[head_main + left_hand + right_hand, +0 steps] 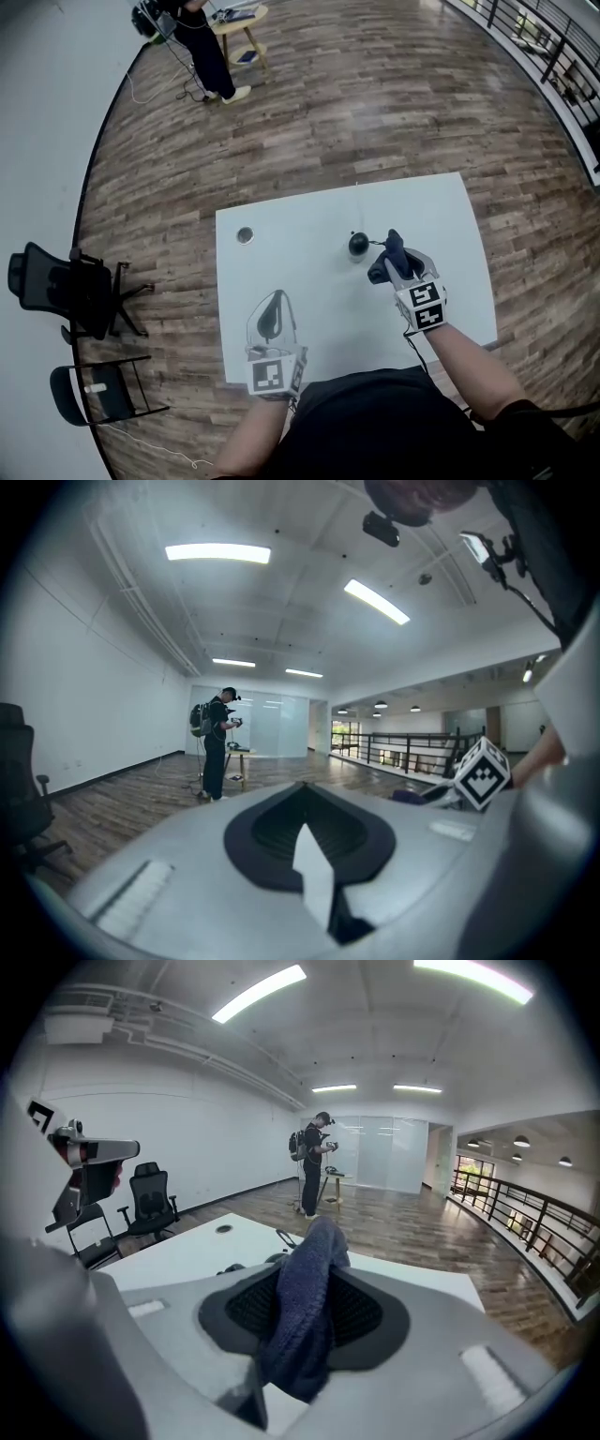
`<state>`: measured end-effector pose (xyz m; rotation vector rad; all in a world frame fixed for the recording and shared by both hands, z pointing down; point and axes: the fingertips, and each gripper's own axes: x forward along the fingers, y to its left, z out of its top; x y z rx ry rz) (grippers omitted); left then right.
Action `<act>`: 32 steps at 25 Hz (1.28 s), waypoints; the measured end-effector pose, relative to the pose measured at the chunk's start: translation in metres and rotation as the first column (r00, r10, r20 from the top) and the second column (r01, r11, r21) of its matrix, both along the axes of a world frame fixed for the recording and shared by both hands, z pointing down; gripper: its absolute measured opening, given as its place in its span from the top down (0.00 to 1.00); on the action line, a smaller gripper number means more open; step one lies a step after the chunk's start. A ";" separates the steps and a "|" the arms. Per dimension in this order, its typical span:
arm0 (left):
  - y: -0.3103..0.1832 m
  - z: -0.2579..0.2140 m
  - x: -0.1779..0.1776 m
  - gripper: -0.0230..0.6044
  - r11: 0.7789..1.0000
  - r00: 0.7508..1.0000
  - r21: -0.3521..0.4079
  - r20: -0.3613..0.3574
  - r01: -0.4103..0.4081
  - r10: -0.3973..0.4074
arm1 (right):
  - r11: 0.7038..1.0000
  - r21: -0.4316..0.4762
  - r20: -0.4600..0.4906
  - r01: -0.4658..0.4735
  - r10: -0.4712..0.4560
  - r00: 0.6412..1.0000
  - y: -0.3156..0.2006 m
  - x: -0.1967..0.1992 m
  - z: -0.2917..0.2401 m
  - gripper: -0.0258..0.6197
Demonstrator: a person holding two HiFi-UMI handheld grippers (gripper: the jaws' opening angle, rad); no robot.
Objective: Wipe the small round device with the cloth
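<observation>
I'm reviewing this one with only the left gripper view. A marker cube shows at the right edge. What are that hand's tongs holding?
Observer: The right tongs are clamped on a dark blue cloth.
Operator: Where is the device?
Observer: A small black round device sits on the white table, just left of the cloth in the head view. Whether they touch can't be told.
Operator: Is anything else on the table?
Observer: A small round disc lies near the table's far left corner.
</observation>
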<state>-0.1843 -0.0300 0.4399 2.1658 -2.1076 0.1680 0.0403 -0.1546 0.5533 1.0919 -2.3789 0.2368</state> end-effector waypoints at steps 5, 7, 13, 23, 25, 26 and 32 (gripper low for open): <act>0.006 0.002 -0.009 0.95 1.000 1.000 0.000 0.006 0.024 -0.024 | 0.999 0.018 -0.008 0.043 -0.043 0.999 -0.010 -0.017 -0.001 0.74; 0.010 0.006 -0.012 0.95 1.000 1.000 -0.007 0.008 0.030 -0.030 | 0.998 0.025 -0.012 0.061 -0.061 0.998 -0.015 -0.024 -0.002 0.74; 0.022 0.010 -0.024 0.95 0.993 0.996 -0.074 0.010 0.092 -0.092 | 0.995 0.030 -0.013 0.100 -0.100 0.995 -0.032 -0.041 -0.001 0.75; 0.042 0.007 -0.036 0.95 0.988 0.990 -0.071 0.023 0.138 -0.136 | 0.989 -0.006 -0.031 0.145 -0.146 0.989 -0.043 -0.062 0.017 0.75; 0.045 0.007 -0.038 0.95 0.987 0.990 -0.070 0.021 0.143 -0.142 | 0.988 -0.024 -0.043 0.151 -0.152 0.987 -0.041 -0.064 0.024 0.75; 0.046 0.007 -0.040 0.95 0.986 0.989 -0.072 0.023 0.150 -0.149 | 0.987 -0.034 -0.048 0.154 -0.155 0.987 -0.040 -0.065 0.027 0.75; 0.055 0.010 -0.046 0.95 0.979 0.982 -0.076 0.016 0.191 -0.190 | 0.984 -0.062 -0.043 0.169 -0.172 0.984 -0.034 -0.076 0.032 0.75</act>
